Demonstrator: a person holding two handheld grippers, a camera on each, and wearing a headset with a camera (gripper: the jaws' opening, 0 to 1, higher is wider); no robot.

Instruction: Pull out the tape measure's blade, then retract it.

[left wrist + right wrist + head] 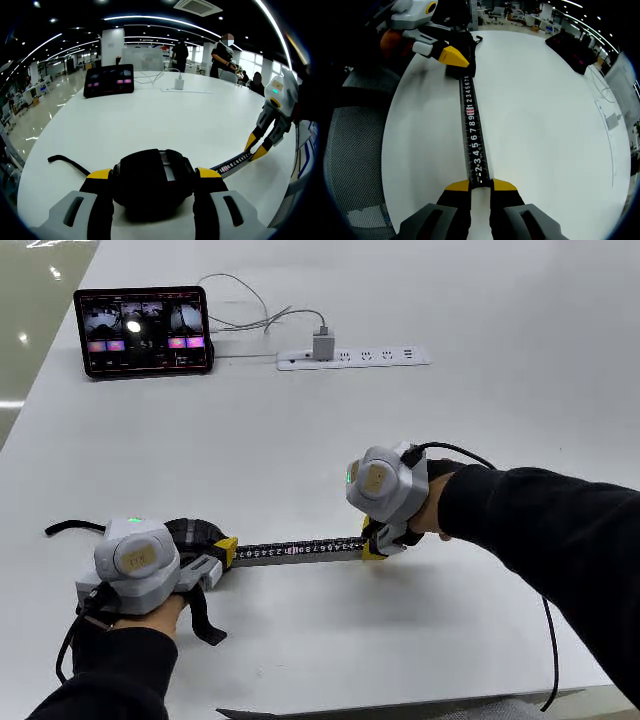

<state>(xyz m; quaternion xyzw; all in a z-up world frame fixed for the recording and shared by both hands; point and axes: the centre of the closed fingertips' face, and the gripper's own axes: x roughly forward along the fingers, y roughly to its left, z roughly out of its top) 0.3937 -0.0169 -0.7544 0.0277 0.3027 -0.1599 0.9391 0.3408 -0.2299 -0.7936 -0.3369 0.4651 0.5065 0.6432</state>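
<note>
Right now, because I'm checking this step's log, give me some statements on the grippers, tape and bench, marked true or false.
1. The left gripper is shut on the black rounded tape measure case. True.
2. The black numbered blade is fully retracted. False: it stretches from the case to the right gripper.
3. The right gripper's fingers pinch the blade's end. True.
4. The screen of the black tablet is dark. False: it is lit.
5. A white charger sits in the white power strip. True.
</note>
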